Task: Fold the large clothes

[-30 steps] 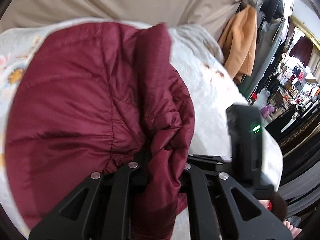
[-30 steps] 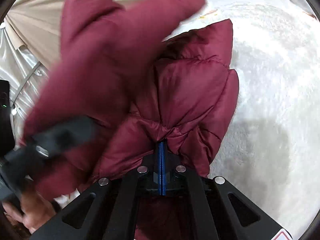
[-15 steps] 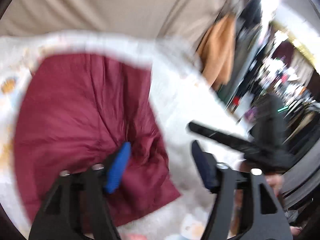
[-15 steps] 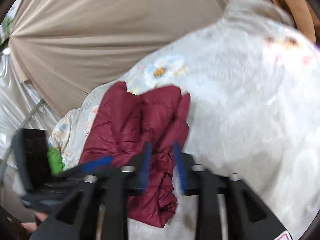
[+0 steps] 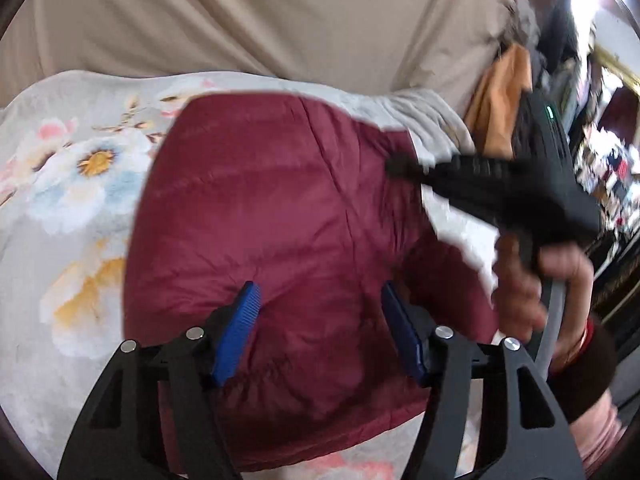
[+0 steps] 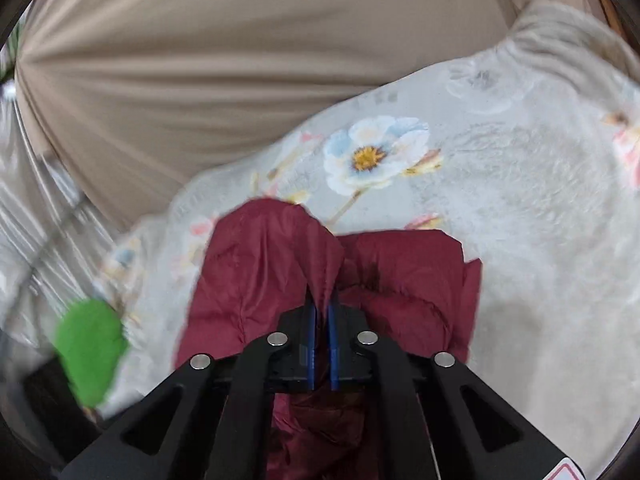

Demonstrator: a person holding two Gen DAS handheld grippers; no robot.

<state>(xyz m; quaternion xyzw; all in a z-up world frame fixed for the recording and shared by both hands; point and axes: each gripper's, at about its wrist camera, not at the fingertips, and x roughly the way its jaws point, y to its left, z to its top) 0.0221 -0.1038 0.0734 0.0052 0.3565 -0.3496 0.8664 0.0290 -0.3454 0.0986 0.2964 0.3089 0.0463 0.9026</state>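
A maroon puffer jacket (image 5: 272, 216) lies bunched on a floral blanket (image 5: 80, 184). My left gripper (image 5: 320, 296) hovers over the jacket's near part. Its blue pads (image 5: 240, 324) stand apart and the jaws are closing, with cloth below them but nothing pressed between them. My right gripper (image 6: 320, 320) is shut on a raised fold of the jacket (image 6: 272, 264), the cloth pinched between its blue pads. In the left wrist view the right gripper (image 5: 396, 167) is a blurred black shape at the jacket's right edge, carried by a hand (image 5: 532, 280).
A beige curtain (image 5: 280, 16) hangs behind the bed. Hanging clothes, one of them orange (image 5: 504, 92), and a cluttered room are at the far right. A blurred green patch (image 6: 88, 344) shows at the left of the right wrist view. The blanket (image 6: 520, 200) is bare to the right of the jacket.
My left gripper let go of the jacket fold and opened, and the jacket now lies flatter. My right gripper opened, drew back and up, then shut again on a fold.
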